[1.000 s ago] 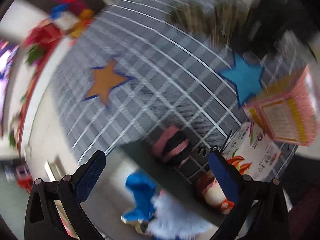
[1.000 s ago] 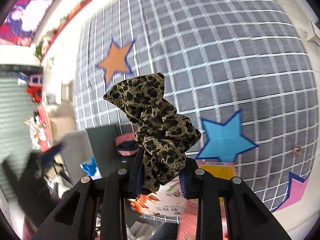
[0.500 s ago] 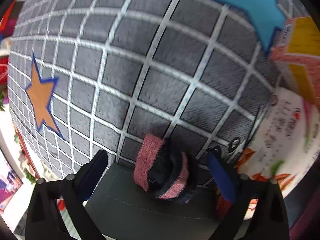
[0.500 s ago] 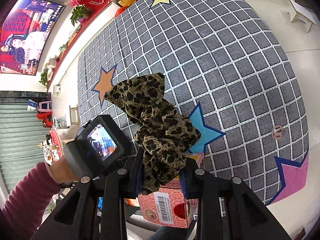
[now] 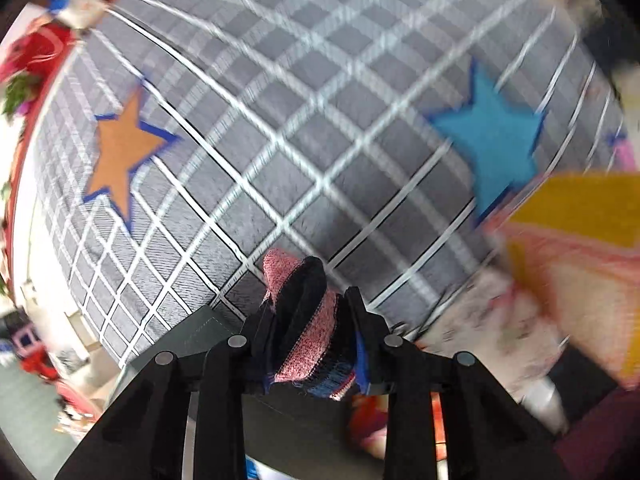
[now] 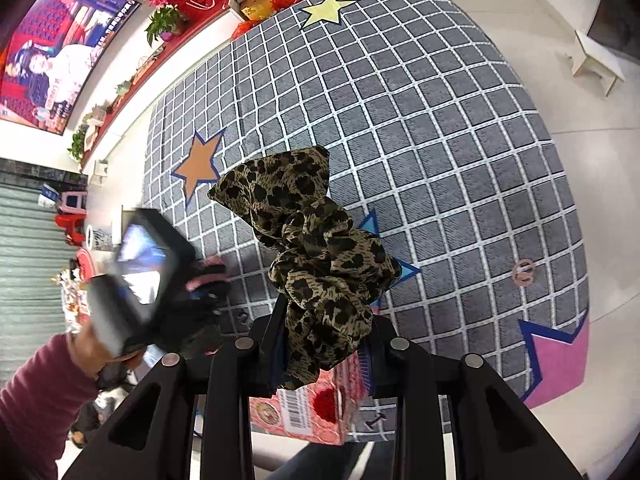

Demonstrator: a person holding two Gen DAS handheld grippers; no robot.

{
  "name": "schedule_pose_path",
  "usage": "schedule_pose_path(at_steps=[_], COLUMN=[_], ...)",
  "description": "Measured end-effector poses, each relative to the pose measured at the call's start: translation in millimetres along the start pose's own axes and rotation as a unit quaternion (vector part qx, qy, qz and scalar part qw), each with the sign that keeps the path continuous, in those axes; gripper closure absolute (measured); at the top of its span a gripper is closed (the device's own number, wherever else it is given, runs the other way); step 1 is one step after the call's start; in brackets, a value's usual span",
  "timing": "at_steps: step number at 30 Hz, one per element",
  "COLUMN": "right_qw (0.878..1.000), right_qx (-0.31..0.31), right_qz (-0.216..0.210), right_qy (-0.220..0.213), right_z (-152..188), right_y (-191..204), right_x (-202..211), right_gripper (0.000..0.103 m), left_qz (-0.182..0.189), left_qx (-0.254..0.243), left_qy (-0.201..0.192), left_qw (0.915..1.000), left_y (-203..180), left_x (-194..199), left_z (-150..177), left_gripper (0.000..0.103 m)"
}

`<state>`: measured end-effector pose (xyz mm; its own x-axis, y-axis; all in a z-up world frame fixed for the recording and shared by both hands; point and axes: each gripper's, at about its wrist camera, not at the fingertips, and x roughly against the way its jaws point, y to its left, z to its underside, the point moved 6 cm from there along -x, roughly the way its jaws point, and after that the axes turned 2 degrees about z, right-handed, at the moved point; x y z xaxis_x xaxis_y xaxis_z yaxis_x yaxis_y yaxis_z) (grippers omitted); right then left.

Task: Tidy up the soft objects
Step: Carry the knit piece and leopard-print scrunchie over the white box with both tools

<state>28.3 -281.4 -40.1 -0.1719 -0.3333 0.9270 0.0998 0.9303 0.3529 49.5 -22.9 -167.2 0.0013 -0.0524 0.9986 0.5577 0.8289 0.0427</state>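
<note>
Left tool point(image 5: 310, 338) is now clamped on the pink-and-black knit roll point(image 5: 306, 312), low centre of frame; half a second ago it was spread wide around the roll lying on the dark tabletop point(image 5: 280, 412). View is blurred, so the roll looks lifted and travelling. Right tool point(image 6: 326, 354) keeps pinching the leopard scrunchie point(image 6: 308, 256), mid-frame over the grid rug point(image 6: 440, 160). Both soft items in hand; placing likely next.

Motion-smeared pink and yellow box point(image 5: 576, 256) cut off by the right edge in the left wrist view, blurred left tongs point(image 6: 200, 280) beside the leopard-print fabric scrunchie point(image 6: 316, 264), whose lower end hides between black fingers point(image 6: 276, 344), small pinkish object point(image 6: 524, 272) on the grey checked rug point(image 6: 440, 128) too small to identify.
</note>
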Motion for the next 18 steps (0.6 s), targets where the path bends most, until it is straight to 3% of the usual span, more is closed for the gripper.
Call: schedule_pose_path(at_steps=[3,9,14,18], right_qw=[1.000,0.998,0.996,0.993], right_qx=[0.010,0.052,0.077,0.112], right_qz=[0.012,0.041,0.036,0.035], right_qy=[0.000,0.002,0.016,0.029], right_z=[11,44,69,82], right_y=[3,27,57,88], right_x=[2,10,4,-3], right_gripper=[0.072,0.072,0.072,0.072], left_qz=[0.020,0.039,0.039,0.034], left_qx=[0.039,0.102,0.159,0.195], left_qy=[-0.061,-0.152,-0.185,-0.191], left_qw=[0.9972,0.9823,0.9690,0.9613], left_y=[-9,-43,-56,-40], left_x=[38,101,124,124], left_z=[10,41,74,110], left_gripper=[0.070,0.070,0.070,0.070])
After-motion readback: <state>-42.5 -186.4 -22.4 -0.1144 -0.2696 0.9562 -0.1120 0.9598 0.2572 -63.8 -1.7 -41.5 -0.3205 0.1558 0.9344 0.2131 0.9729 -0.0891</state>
